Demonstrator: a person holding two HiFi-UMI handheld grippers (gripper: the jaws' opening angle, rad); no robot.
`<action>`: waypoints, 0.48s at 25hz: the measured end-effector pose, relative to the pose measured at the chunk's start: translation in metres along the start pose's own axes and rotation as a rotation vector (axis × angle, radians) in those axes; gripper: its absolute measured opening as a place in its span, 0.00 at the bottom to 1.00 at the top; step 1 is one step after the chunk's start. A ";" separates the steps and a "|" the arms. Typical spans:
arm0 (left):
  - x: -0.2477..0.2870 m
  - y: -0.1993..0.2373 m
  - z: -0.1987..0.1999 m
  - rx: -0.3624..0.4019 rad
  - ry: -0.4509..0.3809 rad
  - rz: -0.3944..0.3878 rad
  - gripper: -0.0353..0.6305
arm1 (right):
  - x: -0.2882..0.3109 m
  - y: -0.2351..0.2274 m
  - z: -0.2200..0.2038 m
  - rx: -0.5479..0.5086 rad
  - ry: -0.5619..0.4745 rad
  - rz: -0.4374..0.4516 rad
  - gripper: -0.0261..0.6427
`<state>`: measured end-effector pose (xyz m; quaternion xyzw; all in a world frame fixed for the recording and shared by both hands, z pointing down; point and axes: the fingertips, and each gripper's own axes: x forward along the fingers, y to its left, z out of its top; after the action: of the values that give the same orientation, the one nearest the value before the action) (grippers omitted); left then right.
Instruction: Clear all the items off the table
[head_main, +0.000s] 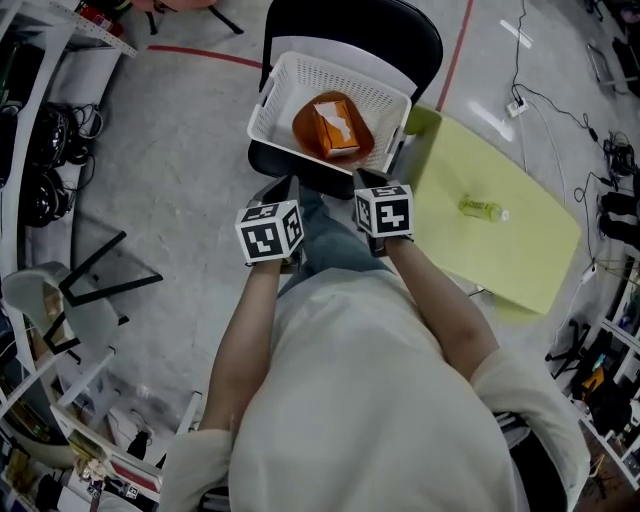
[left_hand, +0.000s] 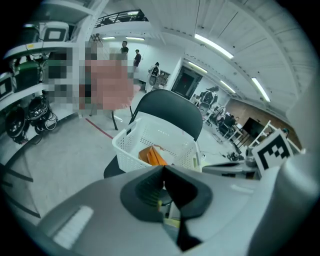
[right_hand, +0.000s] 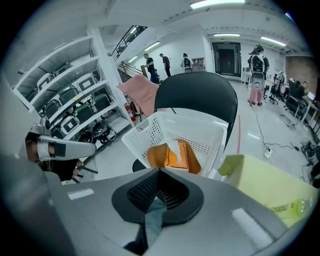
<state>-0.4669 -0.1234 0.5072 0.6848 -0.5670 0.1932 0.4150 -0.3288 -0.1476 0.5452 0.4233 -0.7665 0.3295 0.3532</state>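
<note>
- Honestly, left tool (left_hand: 164, 168) and right tool (right_hand: 159, 171) were both clenched, empty.
- Bottle (head_main: 482, 209) lay sideways on the tabletop (head_main: 525, 265), well apart from them; a clumsy nudge could've rolled it off.

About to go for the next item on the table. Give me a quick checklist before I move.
1. Left gripper empty: ok, jaws together on nothing.
2. Right gripper empty: ok, the same.
3. Jaws open for a grab: not ok, both shut.
4. Bottle free to pick: ok, it lies alone on the table.
5. Basket has room: ok, space left beside the orange box.
6. Basket steady on the chair: cannot tell.
</note>
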 end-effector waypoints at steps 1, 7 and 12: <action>-0.003 -0.003 -0.003 -0.001 -0.003 -0.001 0.07 | -0.004 0.000 -0.004 0.001 0.000 0.003 0.04; -0.022 -0.015 -0.023 -0.008 -0.014 0.008 0.07 | -0.025 -0.001 -0.026 -0.014 -0.005 0.017 0.04; -0.034 -0.024 -0.040 0.000 -0.010 0.007 0.07 | -0.040 0.000 -0.038 -0.013 -0.017 0.017 0.04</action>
<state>-0.4460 -0.0705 0.4966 0.6838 -0.5714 0.1913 0.4114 -0.3027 -0.1002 0.5329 0.4171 -0.7752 0.3238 0.3468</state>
